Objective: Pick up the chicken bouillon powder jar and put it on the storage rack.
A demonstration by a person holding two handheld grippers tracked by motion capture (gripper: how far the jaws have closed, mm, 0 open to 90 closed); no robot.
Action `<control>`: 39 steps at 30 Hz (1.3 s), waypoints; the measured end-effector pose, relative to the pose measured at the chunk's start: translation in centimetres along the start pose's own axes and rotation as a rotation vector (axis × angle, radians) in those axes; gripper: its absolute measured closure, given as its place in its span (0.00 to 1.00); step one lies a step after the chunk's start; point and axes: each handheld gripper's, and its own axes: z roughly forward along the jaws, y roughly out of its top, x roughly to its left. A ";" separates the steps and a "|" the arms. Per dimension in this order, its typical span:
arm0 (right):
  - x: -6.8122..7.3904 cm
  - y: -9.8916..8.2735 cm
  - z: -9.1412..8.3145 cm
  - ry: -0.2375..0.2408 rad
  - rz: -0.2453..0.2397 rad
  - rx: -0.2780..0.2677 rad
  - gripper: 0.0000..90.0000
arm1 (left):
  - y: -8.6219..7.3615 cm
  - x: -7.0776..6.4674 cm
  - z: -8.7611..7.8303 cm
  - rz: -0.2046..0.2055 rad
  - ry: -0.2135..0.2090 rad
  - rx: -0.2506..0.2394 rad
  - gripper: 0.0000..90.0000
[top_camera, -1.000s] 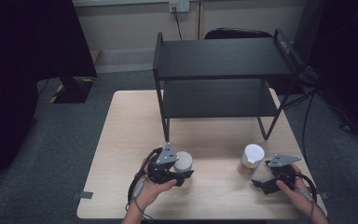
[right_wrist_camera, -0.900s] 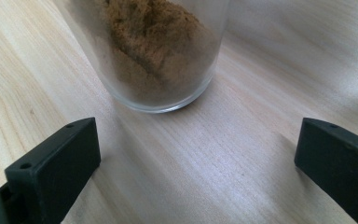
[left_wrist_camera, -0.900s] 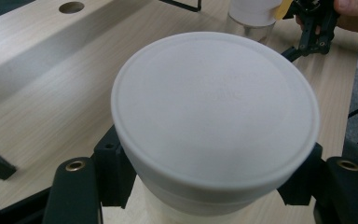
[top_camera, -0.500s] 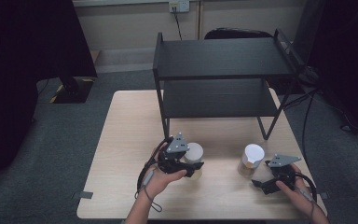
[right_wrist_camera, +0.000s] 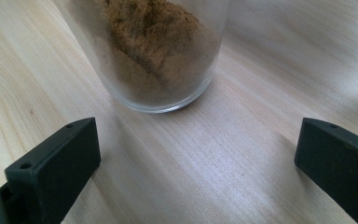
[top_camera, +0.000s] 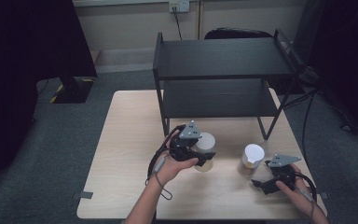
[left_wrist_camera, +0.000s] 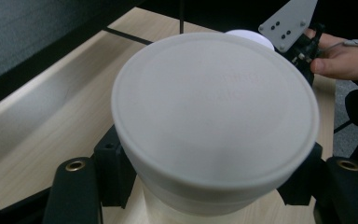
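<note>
The left gripper (top_camera: 200, 156) has its jaws clamped around a white-lidded jar (top_camera: 205, 150), gripping the glass body just under the lid, which leaves the top free and keeps the jar upright as it is carried. In the high view the jar hangs clear of the table (top_camera: 121, 154), about midway along its width and nearer the near edge than the black shelf unit (top_camera: 223, 70) that stands across the far edge; the shelf looks like the likely destination, though that is a judgement from the direction of the lift. The left gripper view adds what the high view cannot: the lid (left_wrist_camera: 214, 112) seen nearly face-on, with faint raised lettering too blurred to read, and the black pads (left_wrist_camera: 114, 172) pressed against the jar's sides. The second jar (top_camera: 251, 160) stands on the table toward the near right corner, and the right gripper (top_camera: 269, 183) rests just behind it with its jaws wide apart and nothing between them, apparently waiting its turn. The right gripper view shows this jar's clear glass base (right_wrist_camera: 161, 70) filled with a brown powder or crumb, set directly on the wood grain ahead of the open jaws; the high view gives only a hint of brown beneath the white lid.
</note>
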 end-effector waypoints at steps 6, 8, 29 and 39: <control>0.0 0.0 0.0 0.000 0.000 0.000 0.00 | 1.7 0.4 0.1 0.014 -0.007 -0.005 0.39; 0.0 0.0 0.0 0.000 0.000 0.000 0.00 | 2.3 0.5 0.2 0.016 -0.007 -0.007 0.39; 0.0 0.0 0.0 -0.001 -0.001 -0.002 0.00 | 8.1 1.3 -0.1 0.034 -0.016 -0.014 0.39; 0.0 0.0 0.0 -0.001 0.001 -0.002 0.00 | 11.2 1.5 -0.3 0.045 -0.007 -0.012 0.39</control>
